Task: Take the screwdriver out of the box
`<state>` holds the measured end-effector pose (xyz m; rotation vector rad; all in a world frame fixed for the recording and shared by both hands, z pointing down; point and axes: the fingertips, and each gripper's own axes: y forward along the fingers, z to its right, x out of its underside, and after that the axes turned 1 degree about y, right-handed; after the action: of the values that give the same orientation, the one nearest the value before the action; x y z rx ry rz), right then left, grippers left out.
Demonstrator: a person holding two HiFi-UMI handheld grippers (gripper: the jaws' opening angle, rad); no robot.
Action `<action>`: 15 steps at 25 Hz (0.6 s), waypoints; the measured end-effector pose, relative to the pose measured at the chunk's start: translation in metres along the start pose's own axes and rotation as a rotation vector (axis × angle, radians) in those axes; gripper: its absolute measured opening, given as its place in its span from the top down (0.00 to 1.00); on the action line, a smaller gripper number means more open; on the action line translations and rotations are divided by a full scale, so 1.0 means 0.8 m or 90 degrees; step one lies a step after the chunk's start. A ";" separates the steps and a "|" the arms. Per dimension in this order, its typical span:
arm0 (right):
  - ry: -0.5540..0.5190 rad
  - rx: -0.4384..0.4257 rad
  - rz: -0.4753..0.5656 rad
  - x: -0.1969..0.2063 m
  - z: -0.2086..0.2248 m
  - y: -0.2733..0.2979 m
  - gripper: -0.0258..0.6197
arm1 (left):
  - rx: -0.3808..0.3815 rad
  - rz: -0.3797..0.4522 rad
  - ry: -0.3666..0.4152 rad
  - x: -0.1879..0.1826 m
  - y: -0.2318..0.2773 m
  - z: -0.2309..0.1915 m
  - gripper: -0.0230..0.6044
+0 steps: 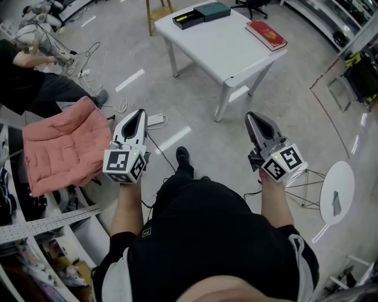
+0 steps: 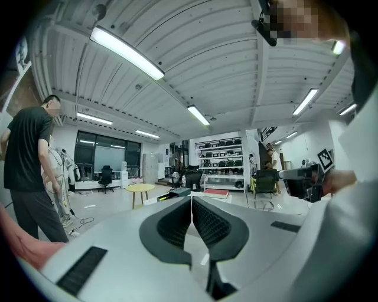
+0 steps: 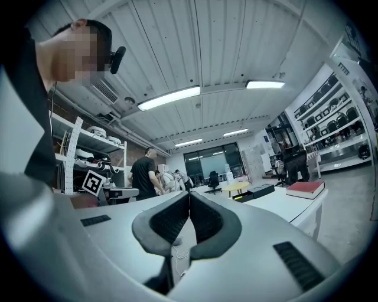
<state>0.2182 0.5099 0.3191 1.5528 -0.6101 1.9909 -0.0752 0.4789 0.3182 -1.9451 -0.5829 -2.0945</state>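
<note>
Across the floor ahead stands a white table (image 1: pixel 218 44). On its far end lies an open black box (image 1: pixel 188 18) with something yellow in it, and beside that a dark teal box (image 1: pixel 213 10). No screwdriver can be made out as such. My left gripper (image 1: pixel 140 113) and right gripper (image 1: pixel 251 116) are held level in front of me, well short of the table, both shut and empty. In the left gripper view, the box (image 2: pixel 177 192) shows far off beyond my left gripper (image 2: pixel 192 197). The right gripper view has the box (image 3: pixel 260 190) to the right of my right gripper (image 3: pixel 189 193).
A red book (image 1: pixel 266 34) lies on the table's near right part. A pink cushioned chair (image 1: pixel 62 144) stands at my left, with a seated person (image 1: pixel 26 79) and floor cables (image 1: pixel 88 59) behind it. A round white stand (image 1: pixel 336 191) is at my right, a wooden stool (image 1: pixel 158 10) past the table.
</note>
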 end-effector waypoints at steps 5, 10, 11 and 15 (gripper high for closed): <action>-0.001 -0.001 -0.020 0.003 0.017 0.039 0.91 | -0.001 -0.006 -0.008 0.011 0.029 -0.029 0.93; 0.003 -0.001 -0.037 0.010 0.038 0.100 0.91 | -0.009 -0.014 -0.027 0.023 0.073 -0.083 0.93; 0.004 -0.001 -0.040 0.010 0.043 0.114 0.91 | -0.011 -0.011 -0.031 0.022 0.084 -0.095 0.93; -0.003 -0.004 -0.043 0.003 0.060 0.183 0.91 | -0.007 0.001 -0.032 0.015 0.128 -0.143 0.93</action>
<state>0.1565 0.3691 0.3294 1.5538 -0.5578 1.9339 -0.1362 0.3387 0.3390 -2.0093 -0.5803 -2.0572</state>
